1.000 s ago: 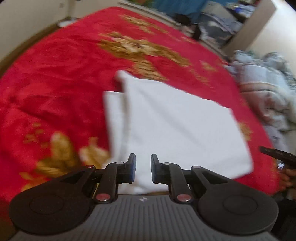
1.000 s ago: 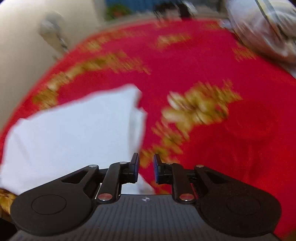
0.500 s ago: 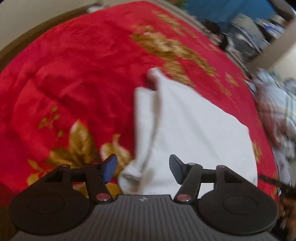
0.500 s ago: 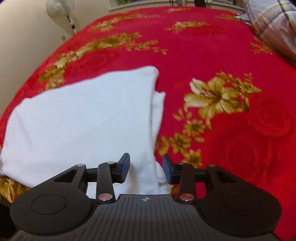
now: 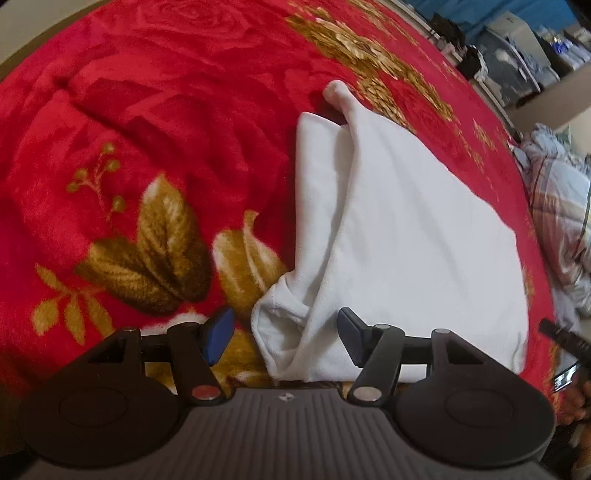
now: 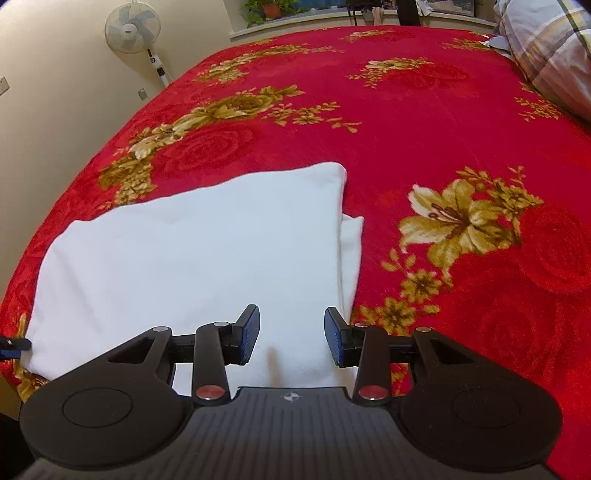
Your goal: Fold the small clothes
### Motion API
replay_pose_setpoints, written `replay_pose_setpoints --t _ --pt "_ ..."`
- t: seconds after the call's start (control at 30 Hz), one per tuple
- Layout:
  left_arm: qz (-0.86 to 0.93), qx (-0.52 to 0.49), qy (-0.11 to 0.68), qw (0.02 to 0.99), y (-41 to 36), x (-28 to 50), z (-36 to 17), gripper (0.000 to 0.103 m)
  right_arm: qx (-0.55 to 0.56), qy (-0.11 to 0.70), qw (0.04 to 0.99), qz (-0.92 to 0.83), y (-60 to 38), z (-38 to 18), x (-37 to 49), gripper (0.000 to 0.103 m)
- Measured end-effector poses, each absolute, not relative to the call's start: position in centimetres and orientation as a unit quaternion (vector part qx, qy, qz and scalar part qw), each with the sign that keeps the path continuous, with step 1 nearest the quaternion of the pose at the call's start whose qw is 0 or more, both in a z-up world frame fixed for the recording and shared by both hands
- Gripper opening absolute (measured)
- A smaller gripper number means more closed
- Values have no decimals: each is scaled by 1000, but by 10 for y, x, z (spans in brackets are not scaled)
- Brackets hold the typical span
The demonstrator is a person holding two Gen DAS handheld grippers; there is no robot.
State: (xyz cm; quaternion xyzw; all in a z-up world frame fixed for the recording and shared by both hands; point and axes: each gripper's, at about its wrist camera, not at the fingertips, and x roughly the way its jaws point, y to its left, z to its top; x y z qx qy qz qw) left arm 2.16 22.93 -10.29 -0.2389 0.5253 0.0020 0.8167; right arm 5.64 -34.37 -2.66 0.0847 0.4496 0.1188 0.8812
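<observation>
Left wrist view: the left hand-held gripper (image 5: 282, 334) points steeply down at the near edge of a folded white garment (image 5: 406, 236) lying on a red blanket (image 5: 147, 129) with gold flowers that covers the bed. Its jaws have just been opening and now stand wide apart. The bunched near corner of the garment, where a hemmed opening shows, lies between the two fingertips, but neither blue pad presses on the cloth; the left pad is over the blanket just beside it, and the right one is over the cloth. The garment runs away from the camera as one broad smooth panel with a narrower folded layer showing along its left edge, ending in a small twisted tip at the far end. A crumpled plaid quilt (image 5: 557, 221) lies at the right edge of the bed, and part of a dark device (image 5: 565, 339) shows at the far right.

Right wrist view: the right hand-held gripper (image 6: 291, 338) sits over the opposite near edge of the same white garment (image 6: 192, 243). Its jaws have also just been opening and are moderately parted, with flat cloth showing between the fingertips and no pad closed on it. A lower layer sticks out along the garment's right side. A standing fan (image 6: 133, 29) stands by the wall beyond the bed, and a plaid pillow (image 6: 546, 48) rests at the far right corner.
</observation>
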Motion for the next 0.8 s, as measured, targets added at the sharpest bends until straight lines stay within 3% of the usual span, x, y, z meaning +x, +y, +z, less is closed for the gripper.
replay_pose_setpoints --t 0.07,0.1,0.2,0.3,0.43,0.53,0.6,0.8 --pt "1 -220 522 824 224 19 -102 60 88 446 883 120 -343 -24 57 40" --pt "-3 -209 520 828 221 20 -100 48 90 444 883 120 -343 -22 57 40" --pt "-10 -171 506 845 213 13 -88 40 93 441 885 118 -342 -21 58 40" --pt "-20 -206 486 849 218 5 -82 43 97 441 885 113 -343 -21 59 40" --pt "5 -240 520 820 226 10 -106 47 102 436 887 115 -344 -17 59 40" --pt "-3 -264 510 819 230 9 -103 45 106 433 887 116 -345 -15 59 40" --pt "-1 -266 503 822 228 7 -102 24 111 432 888 116 -346 -13 58 40" --pt "3 -247 469 848 210 1 -79 13 121 419 893 110 -351 -1 57 40"
